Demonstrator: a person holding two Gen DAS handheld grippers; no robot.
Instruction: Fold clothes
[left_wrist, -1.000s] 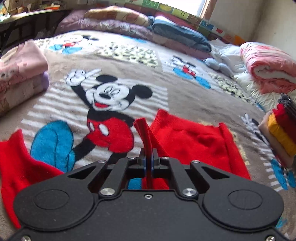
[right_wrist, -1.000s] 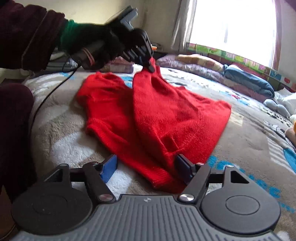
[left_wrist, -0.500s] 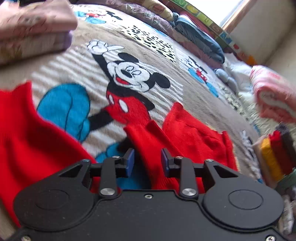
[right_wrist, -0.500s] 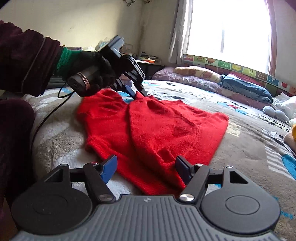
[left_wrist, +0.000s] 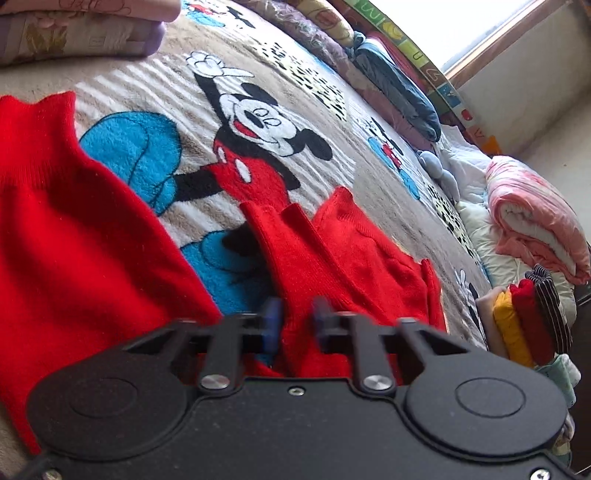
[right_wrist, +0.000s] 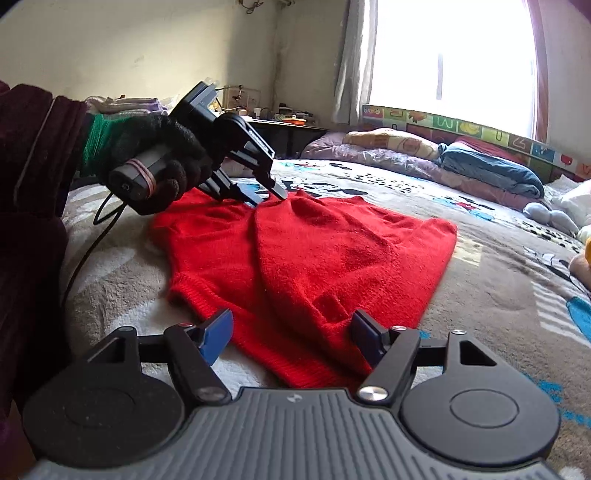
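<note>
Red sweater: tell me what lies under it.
The red sweater lies on a cartoon-mouse blanket, which shows all around it. A sleeve is folded over its body. What the blanket covers is hidden.

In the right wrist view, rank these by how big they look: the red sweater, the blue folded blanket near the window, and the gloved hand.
1. red sweater
2. and 3. gloved hand and blue folded blanket look similar; the hand sits much nearer the camera, so their order is unsure.

Red sweater (right_wrist: 314, 251); beige cartoon-mouse blanket (left_wrist: 332, 122), blue patches; black tongs (left_wrist: 293, 325), blue pads (right_wrist: 218, 334).
</note>
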